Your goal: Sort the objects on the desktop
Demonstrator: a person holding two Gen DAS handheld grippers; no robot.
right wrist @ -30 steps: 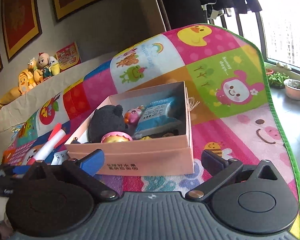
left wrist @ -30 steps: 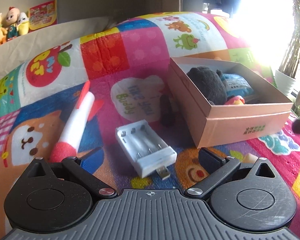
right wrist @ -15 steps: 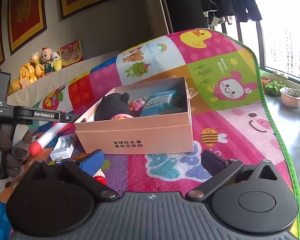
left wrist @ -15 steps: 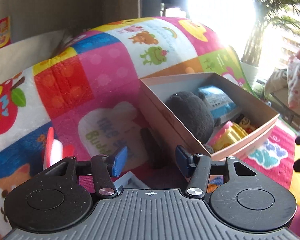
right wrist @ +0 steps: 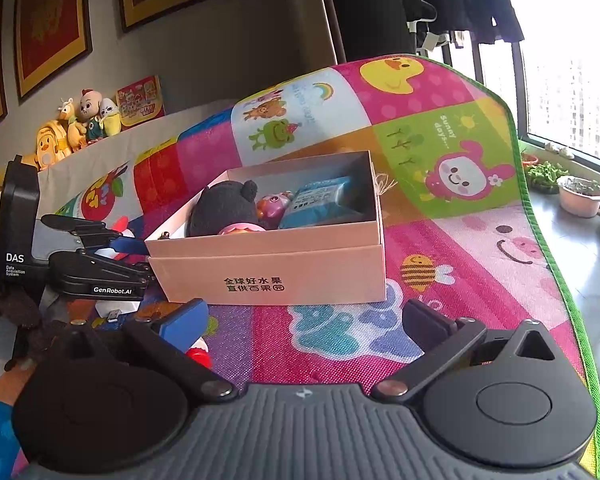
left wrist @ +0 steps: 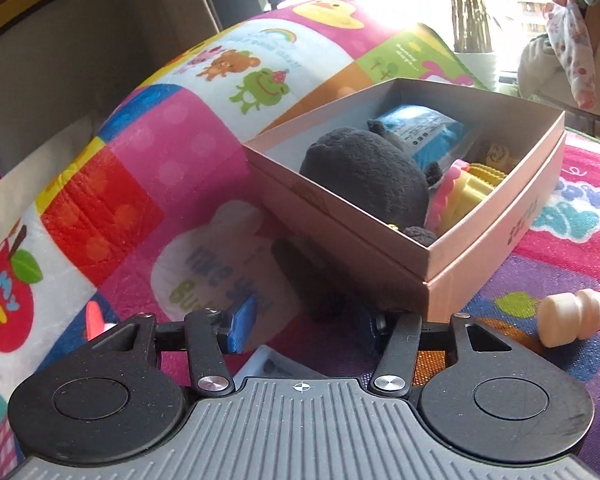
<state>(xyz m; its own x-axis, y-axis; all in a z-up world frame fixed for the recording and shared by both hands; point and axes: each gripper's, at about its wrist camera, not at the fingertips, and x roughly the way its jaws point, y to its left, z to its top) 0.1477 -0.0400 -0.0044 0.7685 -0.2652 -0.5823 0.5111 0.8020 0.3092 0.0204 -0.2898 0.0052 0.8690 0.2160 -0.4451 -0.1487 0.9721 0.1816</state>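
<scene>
Okay, my left gripper (left wrist: 306,322): jaws half-closed around dark object (left wrist: 304,272) on mat (left wrist: 160,152) beside pink box (left wrist: 480,248); contact unclear. My right gripper (right wrist: 304,320): jaws wide open, empty, facing box.

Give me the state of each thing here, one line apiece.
box: top open, partly filled.
black plush: inside the box.
small bottle: lying on its side on the mat.
left gripper: jaws about half open, pressing on nothing.
right gripper: wide open, empty.
</scene>
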